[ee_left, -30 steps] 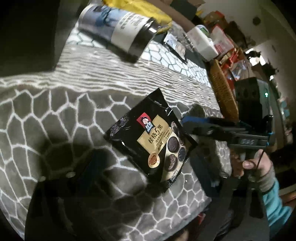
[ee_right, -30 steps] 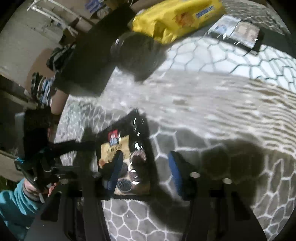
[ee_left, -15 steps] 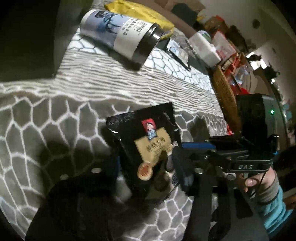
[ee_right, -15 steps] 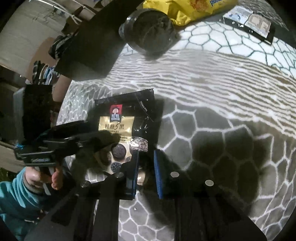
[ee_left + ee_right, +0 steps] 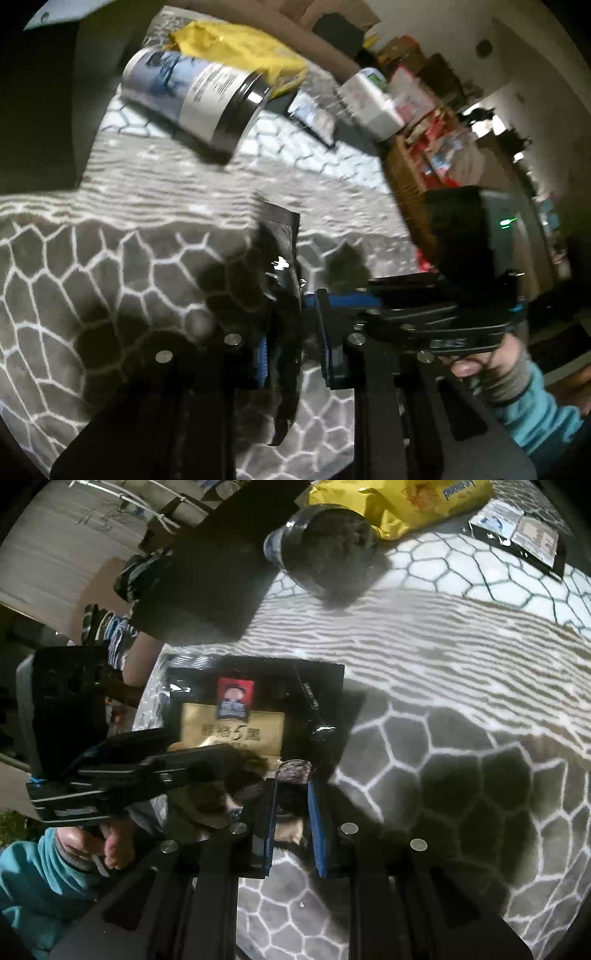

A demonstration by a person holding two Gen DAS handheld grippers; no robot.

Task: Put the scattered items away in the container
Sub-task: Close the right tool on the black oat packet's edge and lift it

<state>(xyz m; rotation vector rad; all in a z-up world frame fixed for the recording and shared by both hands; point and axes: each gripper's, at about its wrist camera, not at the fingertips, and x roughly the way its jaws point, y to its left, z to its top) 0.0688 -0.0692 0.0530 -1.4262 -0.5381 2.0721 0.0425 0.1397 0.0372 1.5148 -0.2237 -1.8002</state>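
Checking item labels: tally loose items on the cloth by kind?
Pouches: 2 - black, yellow
Tins: 1
Flat card packs: 1
Total: 4

A lived-in home, cluttered and dimly lit. A cloth printed with grey honeycomb covers the table, strewn with groceries: a yellow snack bag and a tin at upper centre of the left view. At upper right, a wicker basket and stacked boxes crowd a pale wall. Shoes lie on the floor at the right view's left edge.
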